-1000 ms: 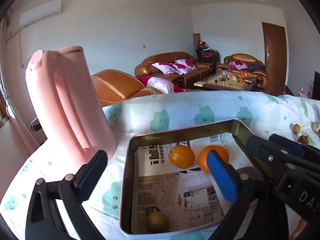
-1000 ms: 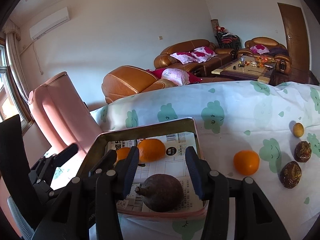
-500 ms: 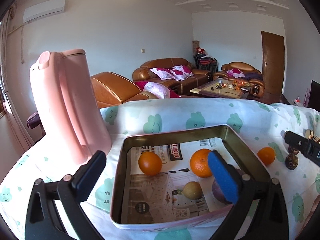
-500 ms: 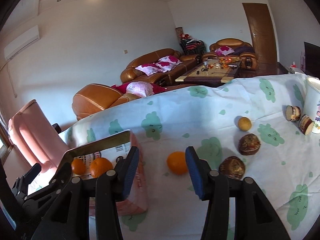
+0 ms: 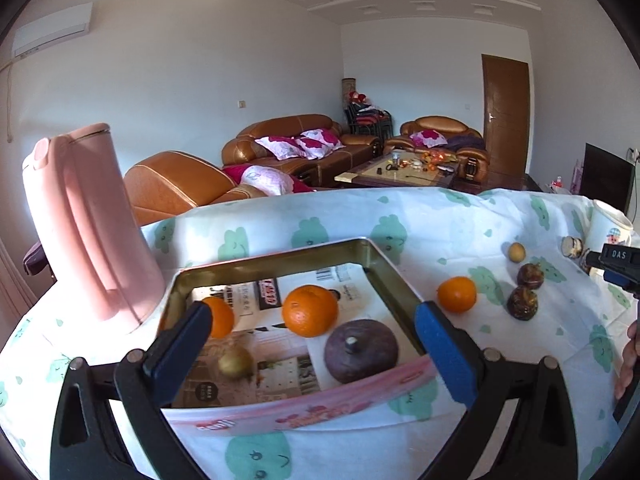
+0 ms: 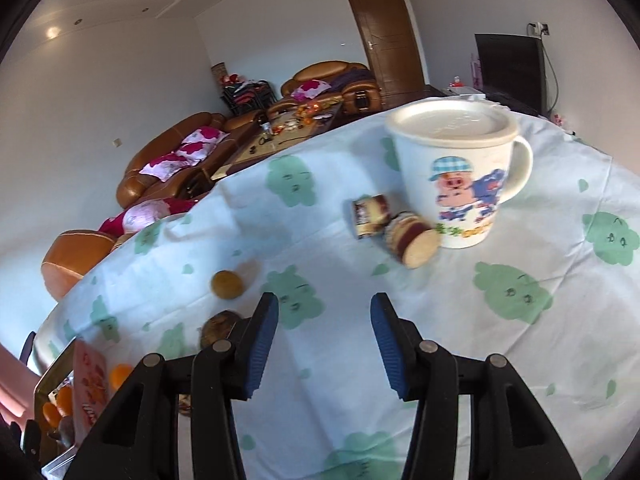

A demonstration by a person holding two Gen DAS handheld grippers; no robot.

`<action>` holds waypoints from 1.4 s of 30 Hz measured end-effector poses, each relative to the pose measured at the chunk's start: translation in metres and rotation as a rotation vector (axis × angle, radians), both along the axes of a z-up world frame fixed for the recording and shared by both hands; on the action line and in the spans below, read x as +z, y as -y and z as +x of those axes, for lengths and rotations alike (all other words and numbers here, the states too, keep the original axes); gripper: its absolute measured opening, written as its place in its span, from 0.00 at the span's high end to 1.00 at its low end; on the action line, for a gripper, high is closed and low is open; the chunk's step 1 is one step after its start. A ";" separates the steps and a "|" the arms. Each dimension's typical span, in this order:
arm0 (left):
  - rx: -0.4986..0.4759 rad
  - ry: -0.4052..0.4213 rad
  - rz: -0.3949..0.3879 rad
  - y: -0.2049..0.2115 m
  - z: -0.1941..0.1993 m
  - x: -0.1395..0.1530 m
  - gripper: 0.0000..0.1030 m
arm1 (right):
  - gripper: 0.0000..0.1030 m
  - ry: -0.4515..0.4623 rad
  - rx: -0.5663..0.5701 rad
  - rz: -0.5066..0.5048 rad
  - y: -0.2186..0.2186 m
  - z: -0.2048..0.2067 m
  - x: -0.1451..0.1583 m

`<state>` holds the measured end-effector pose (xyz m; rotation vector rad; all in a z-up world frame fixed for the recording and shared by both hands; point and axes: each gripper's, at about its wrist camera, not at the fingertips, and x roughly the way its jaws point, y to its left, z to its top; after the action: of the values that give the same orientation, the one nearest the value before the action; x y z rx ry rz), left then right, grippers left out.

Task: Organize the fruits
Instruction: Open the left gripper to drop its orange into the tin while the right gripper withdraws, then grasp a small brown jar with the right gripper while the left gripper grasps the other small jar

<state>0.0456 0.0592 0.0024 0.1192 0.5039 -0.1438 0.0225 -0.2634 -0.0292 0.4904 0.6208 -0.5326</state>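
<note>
Both grippers hold nothing: the left gripper (image 5: pixel 312 344) gapes wide over the tin (image 5: pixel 394 280), the right gripper (image 6: pixel 324 344) stands narrower above bare tablecloth (image 6: pixel 520 360) near the mug (image 6: pixel 460 176).

White walls (image 5: pixel 200 80), brown leather sofas (image 5: pixel 296 140), wooden door (image 5: pixel 505 112)

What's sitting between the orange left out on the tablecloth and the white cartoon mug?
In the left wrist view, two dark wrinkled fruits and a small yellow fruit lie between the orange and the mug, plus a small wrapped roll beside the mug.

"DAS" on the right claw (image 5: pixel 619 257) housing
</note>
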 end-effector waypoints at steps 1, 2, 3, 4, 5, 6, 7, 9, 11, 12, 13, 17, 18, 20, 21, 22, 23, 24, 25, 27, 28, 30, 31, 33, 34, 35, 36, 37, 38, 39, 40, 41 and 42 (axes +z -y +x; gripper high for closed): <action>-0.015 -0.001 0.012 0.008 -0.002 0.001 0.00 | 0.51 -0.008 -0.012 0.012 0.011 -0.002 -0.002; -0.030 -0.003 0.025 0.016 -0.004 0.002 0.00 | 0.51 -0.016 -0.026 0.025 0.020 -0.004 -0.004; -0.047 -0.007 0.036 0.024 -0.006 0.002 0.00 | 0.51 -0.022 -0.036 0.038 0.029 -0.006 -0.006; -0.064 -0.015 0.039 0.033 -0.007 0.004 0.00 | 0.51 -0.030 -0.042 0.056 0.037 -0.007 -0.009; -0.084 -0.026 0.035 0.040 -0.007 0.005 0.00 | 0.51 -0.038 -0.045 0.074 0.044 -0.008 -0.012; -0.103 -0.038 0.031 0.048 -0.007 0.006 0.00 | 0.51 -0.043 -0.041 0.094 0.050 -0.008 -0.016; -0.120 -0.048 0.031 0.056 -0.007 0.007 0.00 | 0.51 -0.048 -0.035 0.108 0.055 -0.008 -0.019; -0.149 -0.058 0.037 0.073 -0.006 0.008 0.00 | 0.51 -0.045 -0.023 0.104 0.059 -0.007 -0.020; -0.174 -0.056 0.049 0.091 -0.006 0.010 0.00 | 0.51 -0.053 -0.011 0.105 0.062 -0.002 -0.019; -0.187 -0.053 0.057 0.099 -0.006 0.012 0.00 | 0.51 -0.062 -0.018 0.105 0.065 0.000 -0.019; -0.200 -0.047 0.063 0.107 -0.007 0.013 0.00 | 0.51 -0.061 -0.031 0.100 0.066 0.001 -0.019; -0.238 -0.039 0.065 0.126 -0.007 0.017 0.00 | 0.51 -0.047 -0.051 0.105 0.076 0.006 -0.019; -0.242 -0.044 0.061 0.129 -0.005 0.017 0.00 | 0.51 -0.046 -0.048 0.102 0.075 0.008 -0.018; -0.244 -0.059 0.052 0.135 -0.001 0.016 0.00 | 0.51 -0.060 -0.038 0.089 0.073 0.015 -0.018; -0.244 -0.067 0.047 0.137 0.001 0.015 0.00 | 0.51 -0.069 -0.034 0.082 0.072 0.017 -0.017; -0.244 -0.075 0.041 0.139 0.002 0.014 0.00 | 0.51 -0.075 -0.023 0.075 0.069 0.017 -0.017; -0.247 -0.082 0.037 0.141 0.003 0.013 0.00 | 0.51 -0.077 -0.007 0.073 0.068 0.018 -0.017; -0.249 -0.086 0.036 0.143 0.003 0.012 0.00 | 0.59 -0.077 0.011 0.077 0.068 0.019 -0.017; -0.249 -0.089 0.040 0.146 0.003 0.011 0.00 | 0.64 -0.081 0.025 0.076 0.068 0.018 -0.017; -0.245 -0.093 0.051 0.152 0.004 0.008 0.00 | 0.64 -0.084 0.059 0.073 0.069 0.015 -0.016; -0.246 -0.098 0.053 0.155 0.005 0.007 0.00 | 0.64 -0.079 0.080 0.076 0.070 0.012 -0.016; -0.248 -0.107 0.058 0.163 0.007 0.004 0.00 | 0.64 -0.061 0.121 0.087 0.074 0.002 -0.014; -0.247 -0.110 0.059 0.166 0.008 0.004 0.00 | 0.64 -0.061 0.132 0.077 0.073 0.000 -0.011; -0.252 -0.123 0.050 0.173 0.010 0.003 0.00 | 0.64 -0.049 0.163 0.071 0.074 -0.015 -0.005; -0.259 -0.132 0.046 0.177 0.011 0.002 0.00 | 0.64 -0.045 0.180 0.067 0.074 -0.023 -0.003; -0.266 -0.137 0.043 0.182 0.012 0.001 0.00 | 0.64 -0.043 0.194 0.058 0.075 -0.033 -0.001; -0.275 -0.142 0.039 0.189 0.012 0.001 0.00 | 0.64 -0.043 0.201 0.043 0.077 -0.041 0.002; -0.283 -0.148 0.035 0.196 0.014 0.000 0.00 | 0.64 -0.044 0.199 0.030 0.079 -0.051 0.004; -0.291 -0.156 0.031 0.204 0.015 0.000 0.00 | 0.64 -0.039 0.194 0.029 0.084 -0.058 0.005; -0.299 -0.166 0.024 0.213 0.017 -0.001 0.00 | 0.64 -0.033 0.189 0.036 0.088 -0.066 0.005; -0.308 -0.176 0.020 0.223 0.020 -0.001 0.00 | 0.64 -0.028 0.182 0.044 0.095 -0.072 0.005; -0.320 -0.182 0.018 0.235 0.023 -0.001 0.01 | 0.64 -0.020 0.173 0.046 0.099 -0.079 0.005; -0.326 -0.183 0.019 0.246 0.027 -0.001 0.02 | 0.64 -0.011 0.160 0.034 0.103 -0.084 0.006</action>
<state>0.0731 -0.1868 0.0018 0.2078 0.6668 -0.4715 -0.0619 -0.3664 -0.0231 0.4656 0.6745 -0.3734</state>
